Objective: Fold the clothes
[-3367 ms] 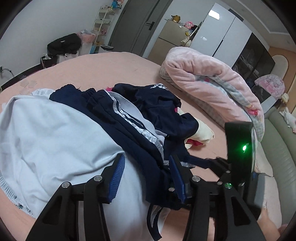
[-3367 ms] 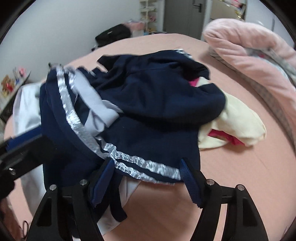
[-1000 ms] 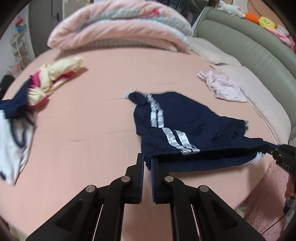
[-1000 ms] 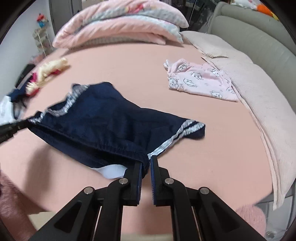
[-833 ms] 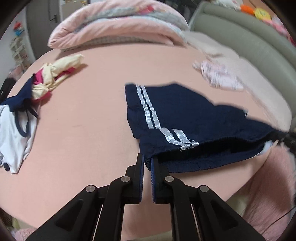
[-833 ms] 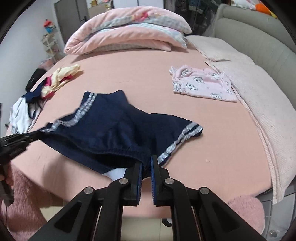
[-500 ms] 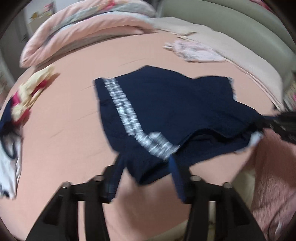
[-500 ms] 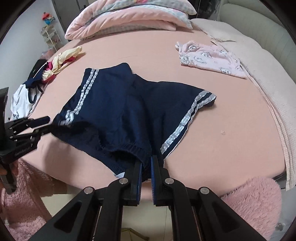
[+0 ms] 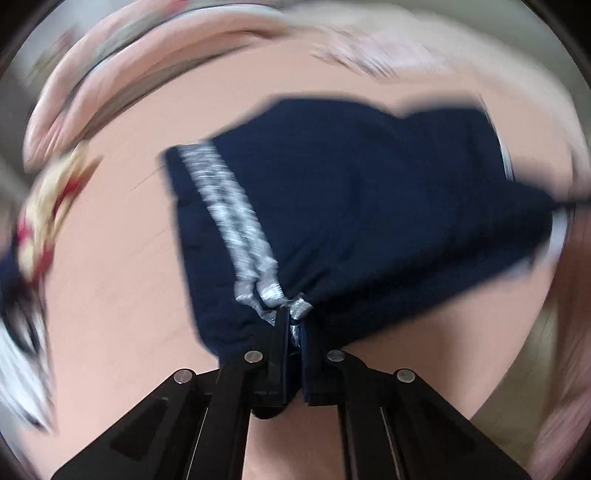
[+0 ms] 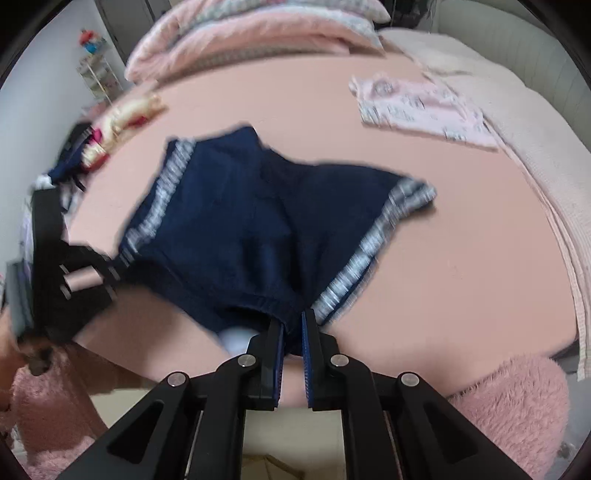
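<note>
Navy shorts with silver side stripes lie spread on the pink bed, waistband toward me. My left gripper is shut on the waistband at the striped side seam. My right gripper is shut on the waistband at the other side of the shorts, next to the other stripe. The left gripper also shows at the left of the right wrist view, holding the far waistband corner. The left wrist view is blurred by motion.
A folded pink patterned garment lies at the back right. A pile of yellow, red and white clothes lies at the left. A rolled pink quilt lies at the back. A pink fluffy rug is below the bed edge.
The left gripper opened half a second ago and has shut again on the waistband at the stripe. Both grippers have pulled the shorts toward the bed's near edge, spread flatter.
</note>
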The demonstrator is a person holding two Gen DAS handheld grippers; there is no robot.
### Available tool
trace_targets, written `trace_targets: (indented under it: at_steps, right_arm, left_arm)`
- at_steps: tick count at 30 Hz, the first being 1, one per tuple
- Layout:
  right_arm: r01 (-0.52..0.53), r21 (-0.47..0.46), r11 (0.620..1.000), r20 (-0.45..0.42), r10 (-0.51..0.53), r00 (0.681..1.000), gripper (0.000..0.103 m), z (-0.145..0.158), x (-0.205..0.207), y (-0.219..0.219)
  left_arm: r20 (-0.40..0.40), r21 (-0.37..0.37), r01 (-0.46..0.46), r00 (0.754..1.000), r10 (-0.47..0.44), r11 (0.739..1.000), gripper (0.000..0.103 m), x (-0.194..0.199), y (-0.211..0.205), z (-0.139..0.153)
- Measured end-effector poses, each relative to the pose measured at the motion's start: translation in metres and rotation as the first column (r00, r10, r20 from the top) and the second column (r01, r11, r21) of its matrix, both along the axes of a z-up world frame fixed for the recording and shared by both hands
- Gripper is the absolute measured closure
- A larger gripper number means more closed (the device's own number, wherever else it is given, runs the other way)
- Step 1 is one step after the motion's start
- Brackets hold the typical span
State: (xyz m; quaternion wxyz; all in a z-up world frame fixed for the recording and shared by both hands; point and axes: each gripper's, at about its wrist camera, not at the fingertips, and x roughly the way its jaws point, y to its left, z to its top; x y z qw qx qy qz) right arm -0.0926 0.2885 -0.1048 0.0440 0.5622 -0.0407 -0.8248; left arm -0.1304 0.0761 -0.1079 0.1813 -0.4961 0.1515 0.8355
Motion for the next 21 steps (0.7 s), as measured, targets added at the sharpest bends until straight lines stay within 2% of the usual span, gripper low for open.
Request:
trace_targets:
  at_steps: [1,2,5,8,9,12,13,16,18,21]
  right_arm:
    - [-0.014,0.009,1.000,0.016,0.014,1.000,0.078,-0.006,0.002,-0.004]
    - [-0.031,0.019,0.999,0.028,0.031,0.999,0.073,-0.011,0.004,-0.009]
    - [-0.071,0.066,0.995,0.044,0.068,0.997,0.073,-0.022,0.008,-0.026]
    - [-0.111,0.116,0.987,0.061,0.104,0.993,0.071,-0.033,0.011,-0.043]
    - [-0.124,0.132,0.984,0.066,0.116,0.991,0.069,-0.036,0.012,-0.049]
    - [-0.110,0.143,0.984,0.049,0.104,0.993,0.067,-0.036,0.016,-0.053]
    - [-0.104,0.143,0.984,0.046,0.099,0.994,0.067,-0.036,0.017,-0.052]
    - [-0.096,0.150,0.984,0.034,0.092,0.995,0.067,-0.036,0.018,-0.053]
    - [-0.091,0.162,0.983,0.028,0.088,0.996,0.067,-0.037,0.019,-0.054]
    - [-0.083,0.180,0.980,0.019,0.081,0.997,0.067,-0.039,0.020,-0.057]
  left_arm:
    - [-0.015,0.040,-0.043,0.999,0.044,0.998,0.099,0.001,-0.009,0.009]
    - [-0.023,0.066,-0.058,0.998,0.059,0.996,0.099,0.005,-0.014,0.015]
    - [-0.027,0.142,-0.095,0.995,0.100,0.985,0.099,0.018,-0.029,0.030]
    - [-0.083,0.102,-0.185,0.978,0.194,0.977,0.099,0.025,-0.046,0.032]
    - [-0.077,0.086,-0.206,0.974,0.213,0.975,0.099,0.024,-0.049,0.028]
    - [0.070,0.040,-0.222,0.973,0.219,0.974,0.096,0.013,-0.053,-0.015]
    - [0.069,0.037,-0.216,0.975,0.213,0.976,0.096,0.013,-0.050,-0.023]
    - [-0.005,0.034,-0.203,0.979,0.203,0.979,0.095,0.014,-0.042,-0.026]
    - [-0.010,0.036,-0.216,0.976,0.216,0.976,0.084,0.009,-0.040,-0.028]
    - [-0.023,-0.001,-0.276,0.961,0.276,0.961,0.055,0.000,-0.044,-0.038]
